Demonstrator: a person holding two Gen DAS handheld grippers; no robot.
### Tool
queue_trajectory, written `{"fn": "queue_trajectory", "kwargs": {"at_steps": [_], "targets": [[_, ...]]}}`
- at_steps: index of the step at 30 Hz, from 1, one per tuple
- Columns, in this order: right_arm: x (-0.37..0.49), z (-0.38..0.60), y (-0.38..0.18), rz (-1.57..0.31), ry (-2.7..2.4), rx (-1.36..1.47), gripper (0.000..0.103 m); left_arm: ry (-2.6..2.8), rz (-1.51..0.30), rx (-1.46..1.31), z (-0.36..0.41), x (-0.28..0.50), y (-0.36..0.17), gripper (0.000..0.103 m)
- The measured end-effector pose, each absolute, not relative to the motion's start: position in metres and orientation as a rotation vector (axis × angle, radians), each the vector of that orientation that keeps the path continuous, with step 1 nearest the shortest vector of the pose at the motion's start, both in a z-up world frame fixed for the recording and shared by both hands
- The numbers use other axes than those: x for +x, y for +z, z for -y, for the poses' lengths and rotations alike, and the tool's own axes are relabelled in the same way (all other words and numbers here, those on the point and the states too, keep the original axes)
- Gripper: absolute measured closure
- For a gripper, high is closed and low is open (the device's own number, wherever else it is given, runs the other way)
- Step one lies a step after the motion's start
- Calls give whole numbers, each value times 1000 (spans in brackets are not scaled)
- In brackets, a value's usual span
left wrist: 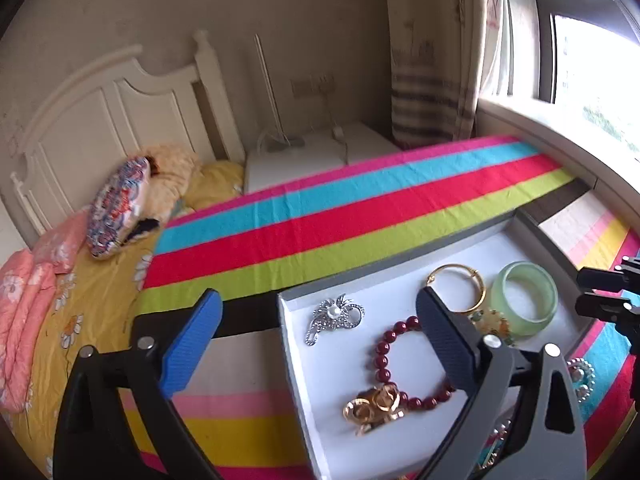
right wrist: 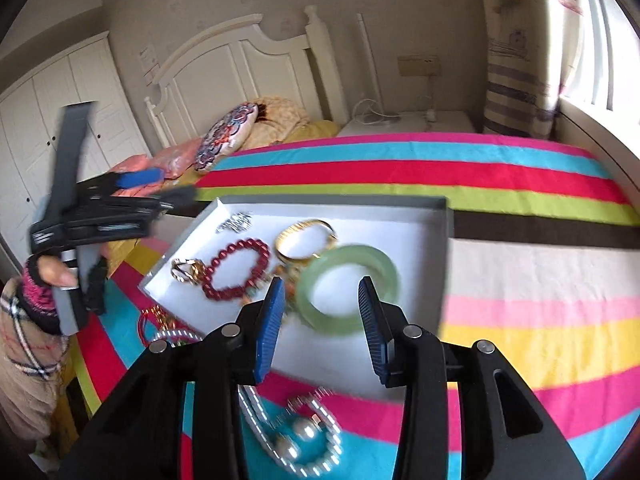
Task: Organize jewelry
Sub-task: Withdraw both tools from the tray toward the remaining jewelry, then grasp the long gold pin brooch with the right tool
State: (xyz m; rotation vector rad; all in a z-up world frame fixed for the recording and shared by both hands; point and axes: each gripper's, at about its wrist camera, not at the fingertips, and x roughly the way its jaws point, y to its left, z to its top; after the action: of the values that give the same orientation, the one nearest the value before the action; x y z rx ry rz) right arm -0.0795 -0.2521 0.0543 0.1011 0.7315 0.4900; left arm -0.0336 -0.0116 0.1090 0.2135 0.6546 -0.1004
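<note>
A grey-rimmed white tray (left wrist: 400, 258) (right wrist: 332, 201) lies on a striped blanket. In it are a silver pearl brooch (left wrist: 335, 317) (right wrist: 235, 222), a red bead bracelet (left wrist: 394, 360) (right wrist: 236, 268), a gold bangle (left wrist: 460, 286) (right wrist: 306, 240), a green jade bangle (left wrist: 524, 298) (right wrist: 352, 288) and a gold rose piece (left wrist: 374, 404) (right wrist: 186, 270). My left gripper (left wrist: 318, 300) (right wrist: 160, 196) stands wide open above the tray's near-left part, holding nothing. My right gripper (right wrist: 322, 284) (left wrist: 592, 294) hovers open over the jade bangle; its pads do not press on the bangle.
Pearl jewellery (right wrist: 304, 436) (left wrist: 580, 376) and other loose pieces (right wrist: 160, 324) lie on the blanket beside the tray. A hand (right wrist: 52, 272) in a knit sleeve holds the left gripper. Pillows (left wrist: 120, 208), a headboard, a nightstand and a window ledge lie beyond.
</note>
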Motion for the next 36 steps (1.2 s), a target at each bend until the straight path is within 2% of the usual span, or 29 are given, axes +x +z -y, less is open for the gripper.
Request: {"fn": "queue_trajectory", "kwargs": {"at_steps": [6, 15, 23, 30, 34, 36], "targets": [[-102, 285, 45, -750, 435, 110, 65, -65, -604, 152, -2, -93, 115, 2], [-138, 282, 36, -751, 438, 60, 65, -32, -659, 134, -29, -161, 69, 2], [-154, 215, 38, -771, 589, -66, 65, -37, -672, 164, -26, -171, 44, 2], [-155, 135, 27, -886, 617, -119, 65, -28, -649, 74, -47, -167, 48, 2], [-153, 97, 27, -826, 519, -224, 49, -30, -651, 33, -59, -165, 49, 2], [-152, 82, 23, -801, 466, -299, 49, -47, -664, 9, -61, -164, 46, 2]]}}
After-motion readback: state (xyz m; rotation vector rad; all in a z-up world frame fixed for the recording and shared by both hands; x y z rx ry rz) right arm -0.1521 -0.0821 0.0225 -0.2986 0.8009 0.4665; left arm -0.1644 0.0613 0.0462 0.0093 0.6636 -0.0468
